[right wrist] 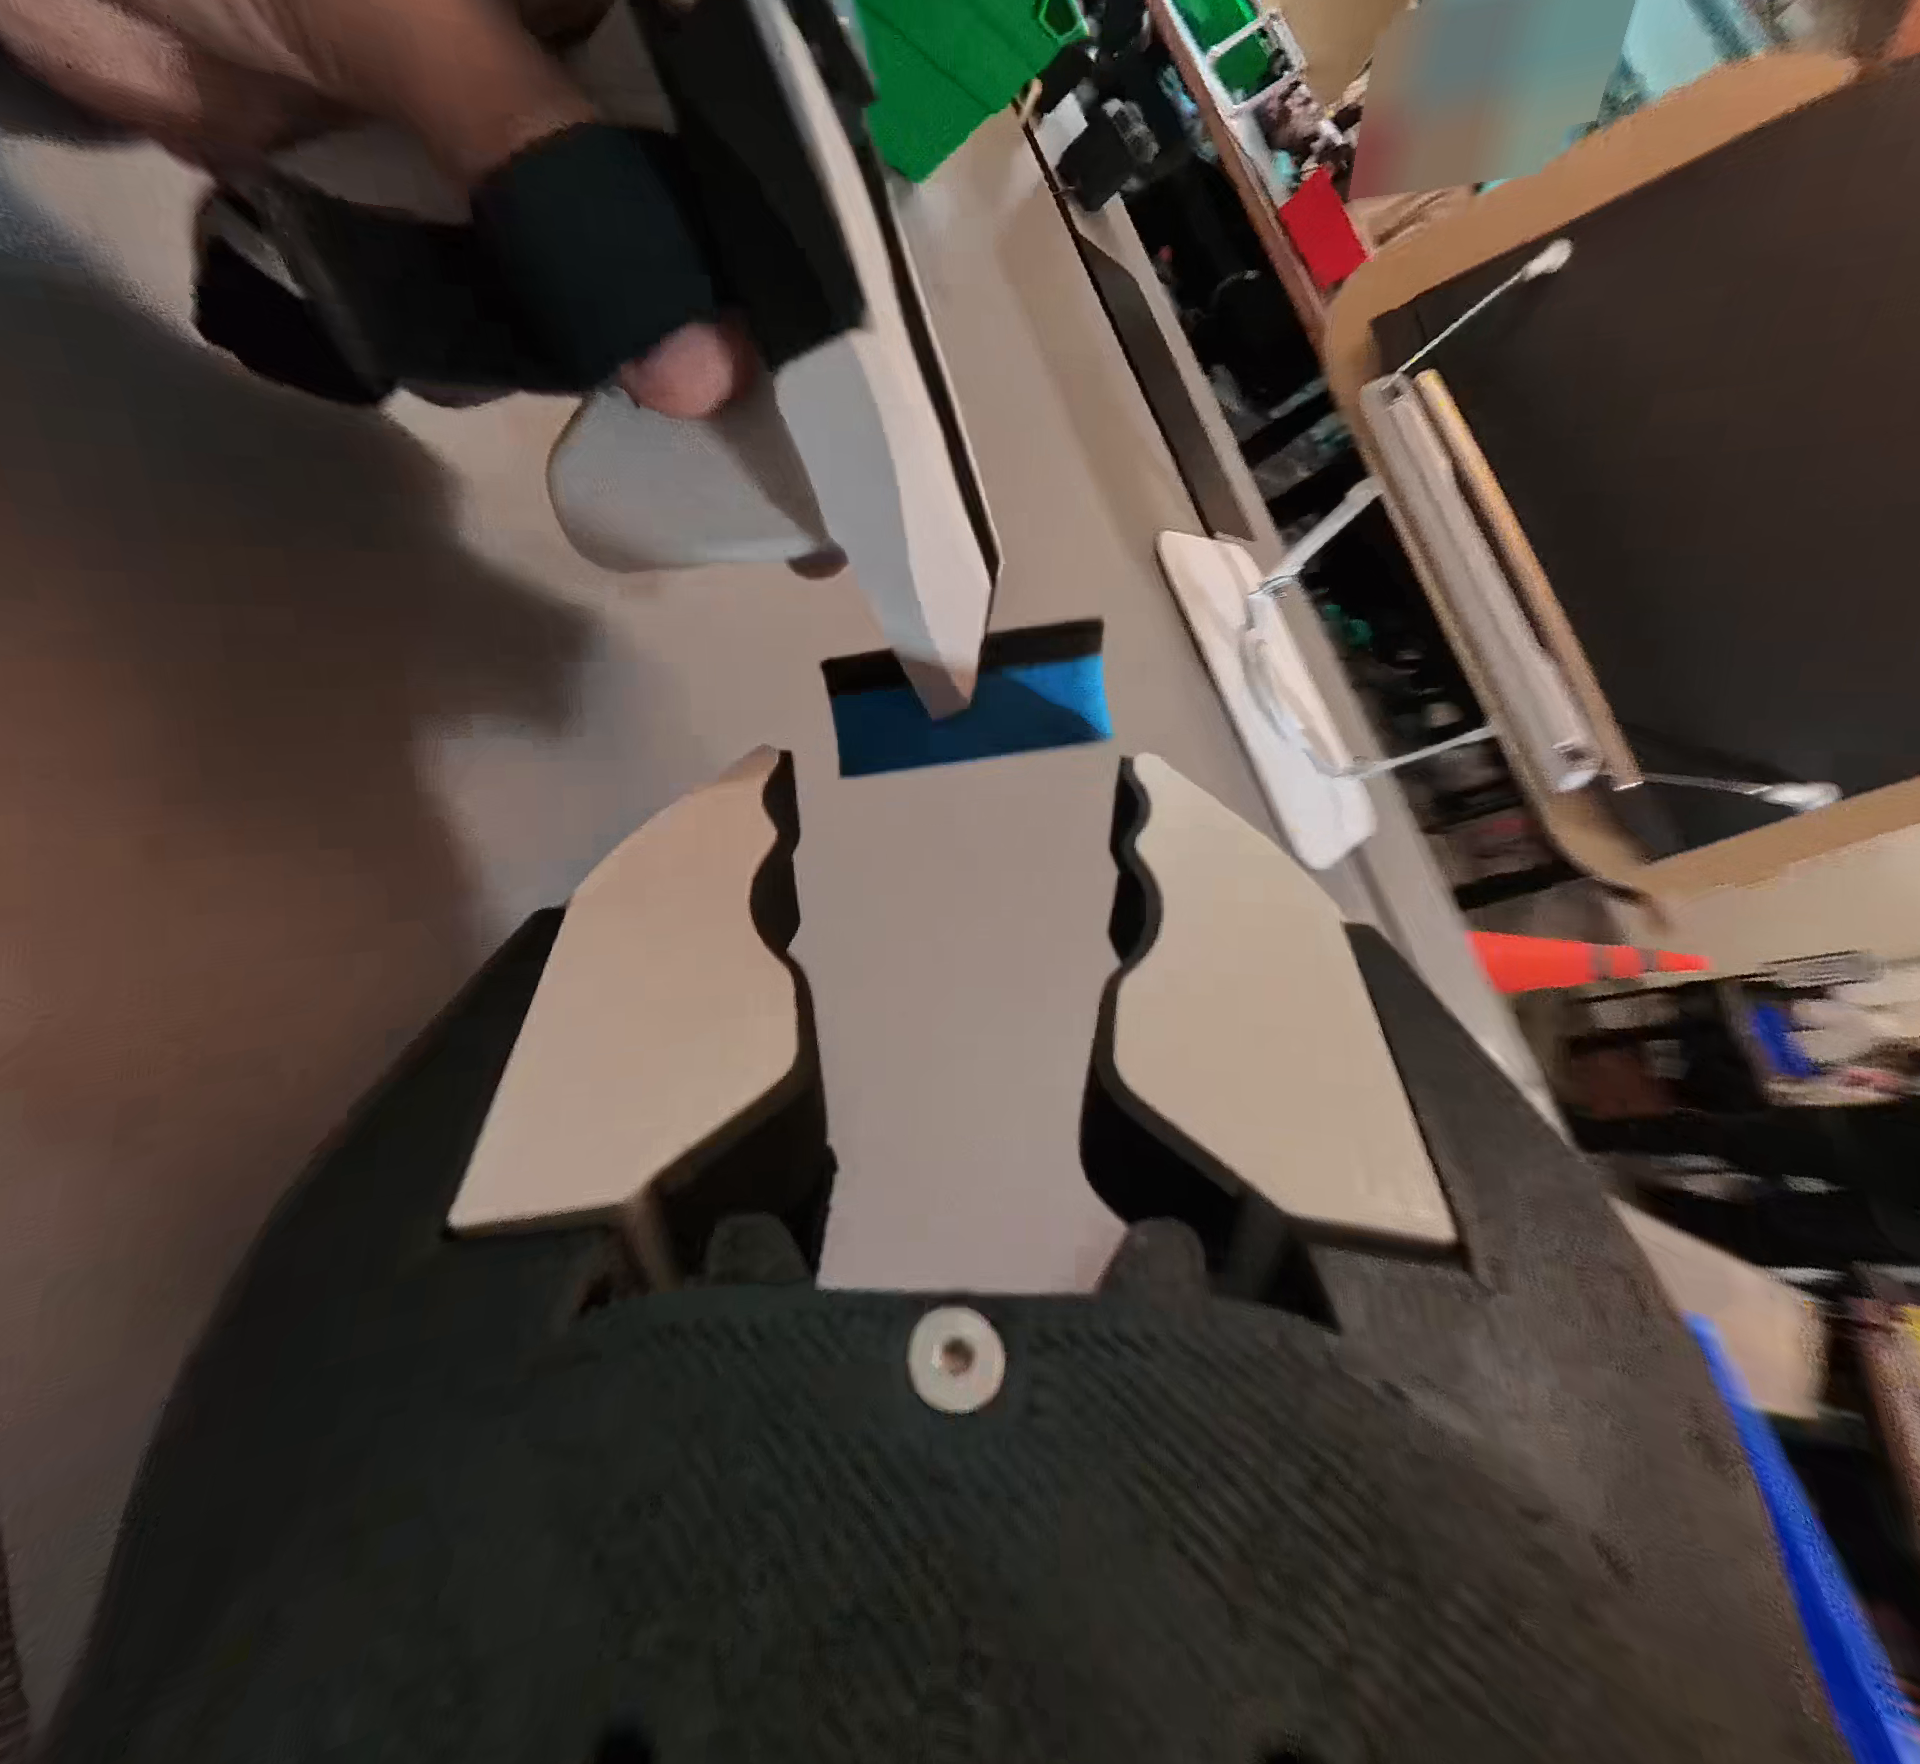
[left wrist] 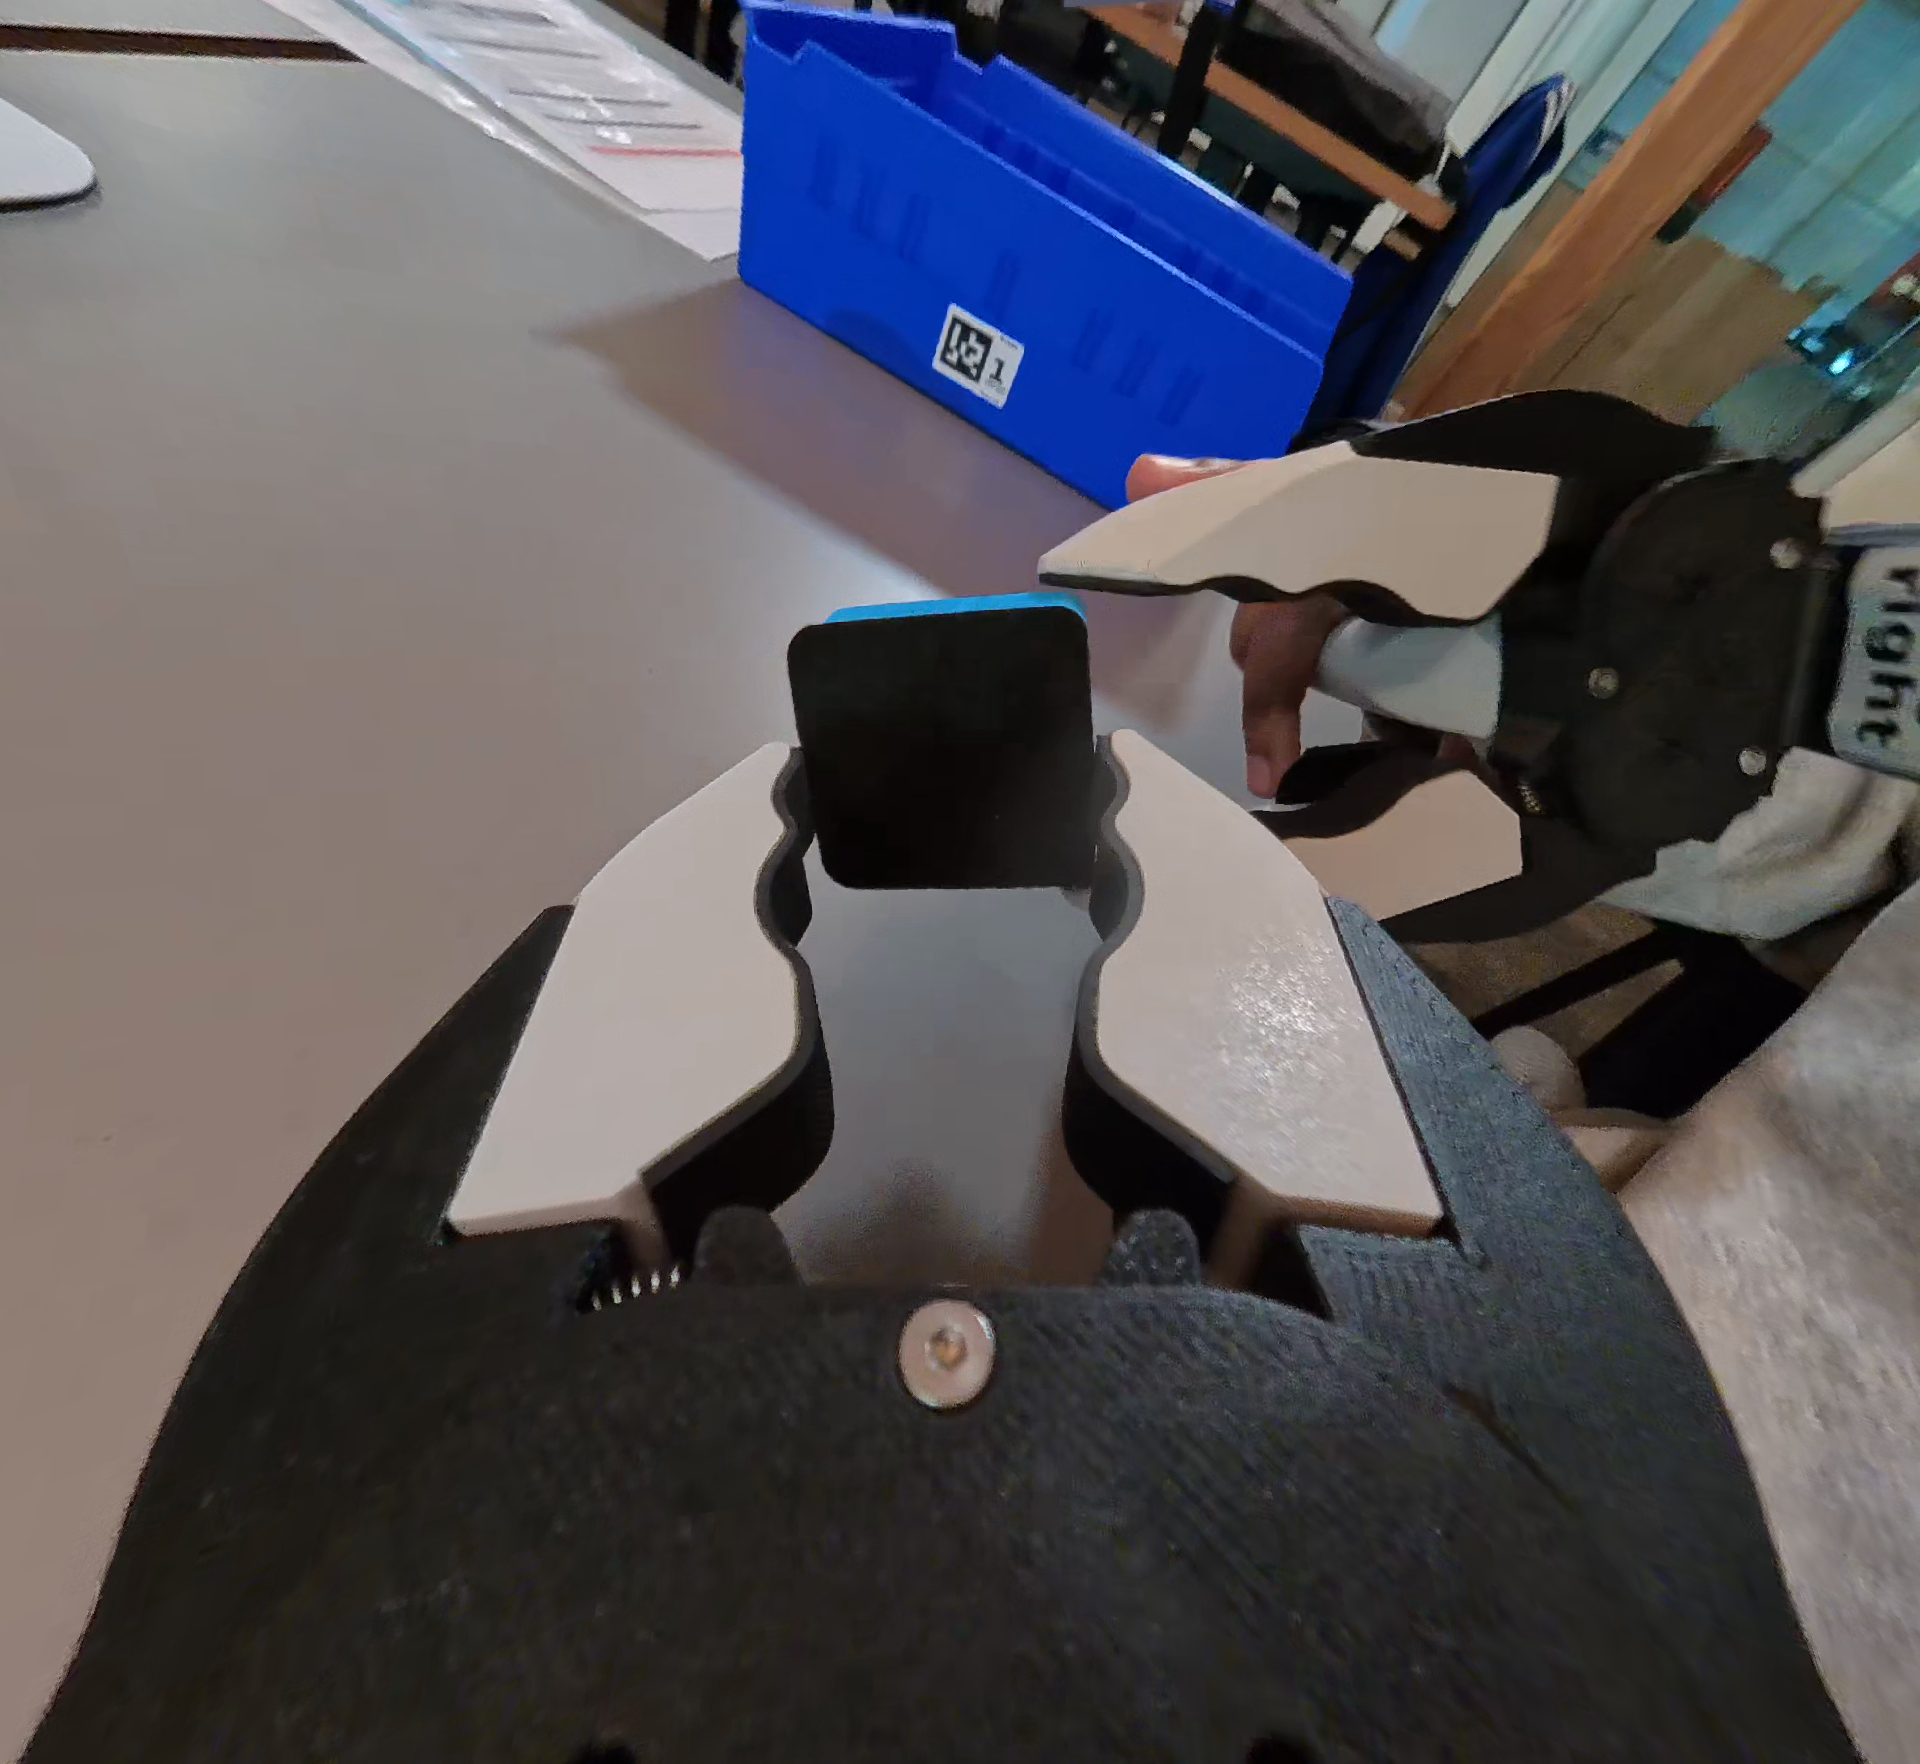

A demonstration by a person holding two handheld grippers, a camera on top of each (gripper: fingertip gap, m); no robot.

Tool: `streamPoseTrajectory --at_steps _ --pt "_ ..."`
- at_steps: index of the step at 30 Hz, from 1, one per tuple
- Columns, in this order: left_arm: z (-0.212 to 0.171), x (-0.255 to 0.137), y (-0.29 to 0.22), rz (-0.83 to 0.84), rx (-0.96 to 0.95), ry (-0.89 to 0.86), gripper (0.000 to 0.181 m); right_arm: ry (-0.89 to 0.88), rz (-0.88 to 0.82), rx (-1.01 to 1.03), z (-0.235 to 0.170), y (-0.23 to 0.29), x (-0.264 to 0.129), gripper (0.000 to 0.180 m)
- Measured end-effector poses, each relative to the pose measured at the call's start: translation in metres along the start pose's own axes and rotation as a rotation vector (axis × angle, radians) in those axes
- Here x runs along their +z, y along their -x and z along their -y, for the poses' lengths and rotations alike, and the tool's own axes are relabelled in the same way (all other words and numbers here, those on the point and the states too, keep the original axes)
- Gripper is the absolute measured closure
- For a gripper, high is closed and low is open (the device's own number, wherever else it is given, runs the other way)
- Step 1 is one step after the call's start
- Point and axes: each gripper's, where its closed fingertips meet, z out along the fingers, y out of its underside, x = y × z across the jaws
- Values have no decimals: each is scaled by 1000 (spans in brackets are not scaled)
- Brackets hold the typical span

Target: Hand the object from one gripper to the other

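L gripper (left wrist: 943, 815) was clamped on the object (left wrist: 940, 748), a flat square block w/ a black face and a bright blue layer behind it. Both L fingertips (left wrist: 764, 784) pressed the block's lower side edges, so most of it stood out past the tips, upright, held clear above the grey table (left wrist: 312, 571). R gripper (right wrist: 951, 815) had its jaws apart and nothing between them. In the right wrist view the block (right wrist: 971, 712) sat just beyond the R tips, roughly centred on the gap between them, not touching either finger; blue face toward that camera, thin black edge on top. One L finger crossed in front of the block from above in that view. In the left wrist view the R gripper (left wrist: 1164, 675) came in from the right of the block, its upper white finger ending just beside the block's top right corner; contact there cannot be told. A bare hand (left wrist: 1273, 675) gripped the R tool's handle. Beyond the block, farther along the table, stood a blue bin (left wrist: 1039, 260) w/ a small square marker sticker on its side. Left of the bin lay a laminated sheet (left wrist: 499, 62). A green bin (right wrist: 935, 10) showed behind the L gripper in the right wrist view, blurred.
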Motion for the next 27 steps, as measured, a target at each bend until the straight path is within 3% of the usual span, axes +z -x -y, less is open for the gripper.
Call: streamPoseTrajectory --at_steps 5,12,21,27 --pt "13 -7 -1 -107 -56 -92 128 -140 163 418 -3 -10 -5 122" --pt "26 -16 -22 -300 -90 -200 129 -459 405 1053 23 -34 -24 122" --pt "21 -17 -45 -394 7 -181 129 -491 541 1148 38 -23 -27 116" --pt "17 -15 -54 -429 25 -157 129 -506 572 1146 40 -21 -31 126"
